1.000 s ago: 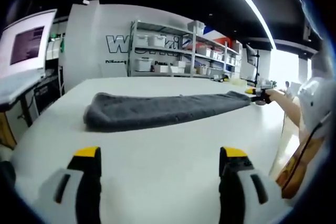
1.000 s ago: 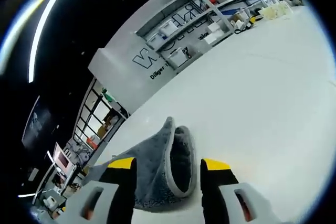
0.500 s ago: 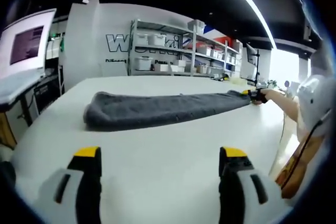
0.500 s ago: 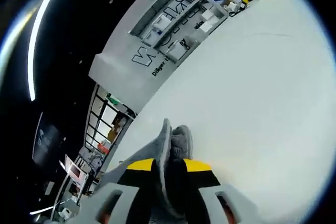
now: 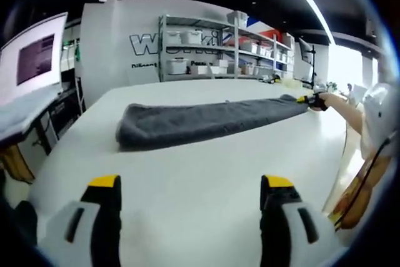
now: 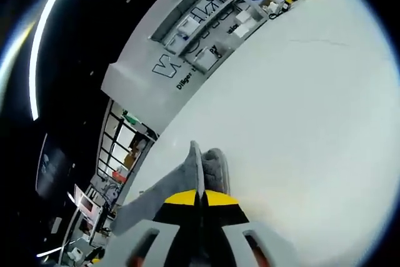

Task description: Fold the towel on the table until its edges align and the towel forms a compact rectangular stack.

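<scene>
A grey towel (image 5: 206,123), folded into a long narrow strip, lies across the white table (image 5: 187,179). My left gripper (image 5: 190,186) hovers open over bare table, well short of the strip's near left end. At the strip's far right end the right gripper (image 5: 310,99) shows small, held by a person's hand. In the right gripper view the towel (image 6: 209,167) end sticks up between the yellow-tipped fingers, and my right gripper (image 6: 200,199) is shut on it, the jaws pressed together.
Metal shelves (image 5: 212,48) with white bins line the back wall. A monitor (image 5: 37,57) stands at the left past the table edge. A person's arm (image 5: 347,117) and a white sleeve (image 5: 378,123) reach in from the right. White table (image 6: 300,110) stretches beyond the towel.
The right jaws went from wide open around the towel's end to fully shut on it. The left gripper view has shifted slightly; the left jaws stay open.
</scene>
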